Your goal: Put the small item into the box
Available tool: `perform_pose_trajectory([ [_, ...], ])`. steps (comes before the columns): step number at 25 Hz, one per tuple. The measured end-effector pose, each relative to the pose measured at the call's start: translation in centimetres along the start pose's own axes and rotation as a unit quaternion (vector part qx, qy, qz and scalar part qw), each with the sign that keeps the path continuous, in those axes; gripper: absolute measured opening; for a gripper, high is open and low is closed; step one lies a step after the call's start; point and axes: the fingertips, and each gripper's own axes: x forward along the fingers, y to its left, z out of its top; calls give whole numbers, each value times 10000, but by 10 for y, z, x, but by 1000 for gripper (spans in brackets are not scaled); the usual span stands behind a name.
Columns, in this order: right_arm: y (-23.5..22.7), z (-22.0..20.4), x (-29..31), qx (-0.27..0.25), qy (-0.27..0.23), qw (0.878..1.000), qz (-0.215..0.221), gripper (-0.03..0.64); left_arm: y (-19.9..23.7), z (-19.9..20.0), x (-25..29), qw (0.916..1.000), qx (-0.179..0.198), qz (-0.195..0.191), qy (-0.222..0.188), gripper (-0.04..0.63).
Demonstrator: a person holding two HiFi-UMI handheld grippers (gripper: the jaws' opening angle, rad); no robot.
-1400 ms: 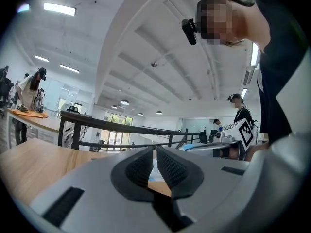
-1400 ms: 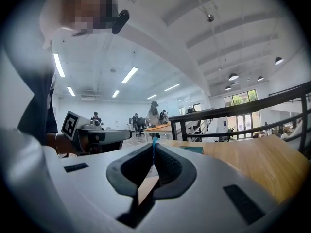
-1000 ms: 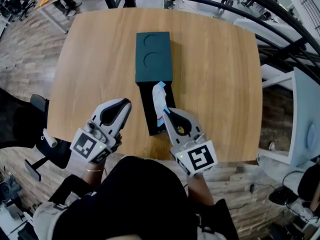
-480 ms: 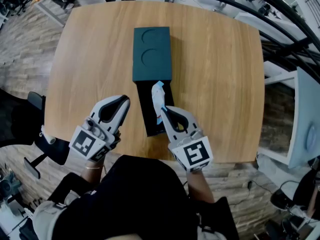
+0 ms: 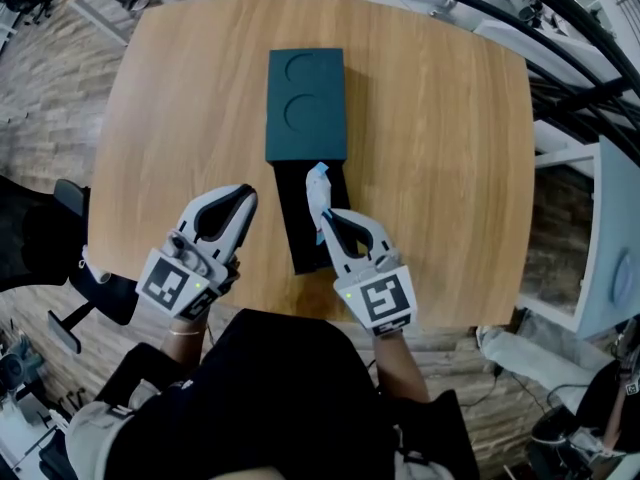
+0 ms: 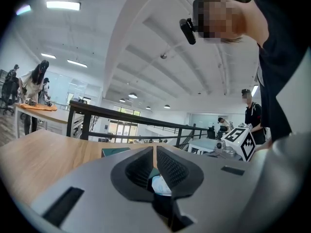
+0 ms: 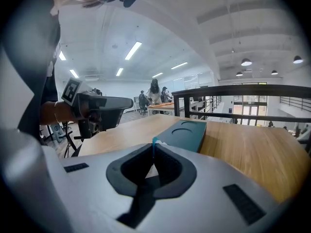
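One small item (image 5: pixel 317 190) pinched in the right hand-held gripper (image 5: pixel 330 220), just over the open box (image 5: pixel 298 243) on the counter (image 5: pixel 450 168); left hand-held gripper (image 5: pixel 241 200) clenched, empty; probably best lowered straight into the box before release; right gripper view shows the pinch, head view the box beneath.

A round-cornered wooden table (image 5: pixel 440 138) stands on a plank floor (image 5: pixel 50 98). A black railing (image 7: pixel 243 88) runs past the table's far edge. A black office chair (image 5: pixel 70 210) sits just off its left edge. Beyond the table, a person (image 6: pixel 35 84) stands at an orange-topped bench (image 6: pixel 36 108) under strip ceiling lights (image 6: pixel 63 5).
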Motion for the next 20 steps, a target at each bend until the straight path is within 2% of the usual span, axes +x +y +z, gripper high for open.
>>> perform_pose_trajectory([
  [4, -1, -2, 6, -151, 100, 9998, 123, 25, -1, 6, 4, 9997, -153, -32, -186, 32],
  [7, 4, 0, 14, -381, 171, 9989, 206, 25, 9, -4, 0, 9999, -59, 84, -38, 32],
  [20, 32, -20, 34, -849, 692, 9912, 749, 26, 13, -9, -4, 9999, -63, 86, 36, 32],
])
